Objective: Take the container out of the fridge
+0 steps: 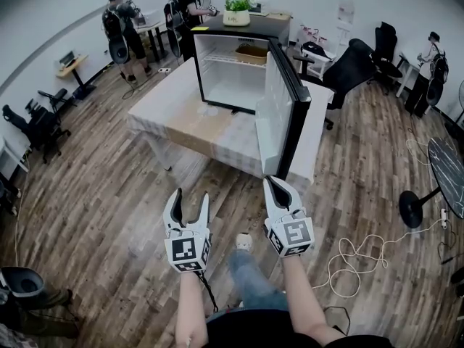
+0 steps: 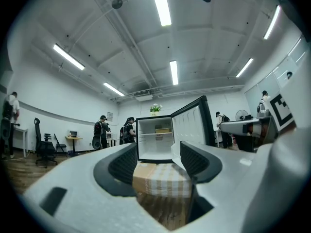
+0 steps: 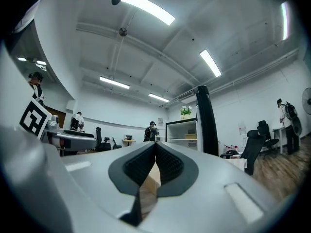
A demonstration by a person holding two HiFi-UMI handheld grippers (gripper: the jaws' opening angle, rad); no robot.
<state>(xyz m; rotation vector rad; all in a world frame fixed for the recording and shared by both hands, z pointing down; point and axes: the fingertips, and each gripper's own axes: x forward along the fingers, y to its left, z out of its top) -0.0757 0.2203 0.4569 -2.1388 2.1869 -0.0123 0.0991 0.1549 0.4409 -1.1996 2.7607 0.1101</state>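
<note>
While container (image 1: 251, 52) lies lengthwise across fridge (image 1: 232, 85) shelf (image 1: 221, 58), left tongs (image 1: 191, 196) gape empty, right tongs (image 1: 274, 183) shut empty.

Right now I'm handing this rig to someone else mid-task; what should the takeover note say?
Left gripper: open, empty, short of the table.
Right gripper: shut, empty, close to the open door.
Things: fridge stands on the table; container sits on its upper shelf.
Done: door is open.
Left: reach in, grip the container, bring it out.
</note>
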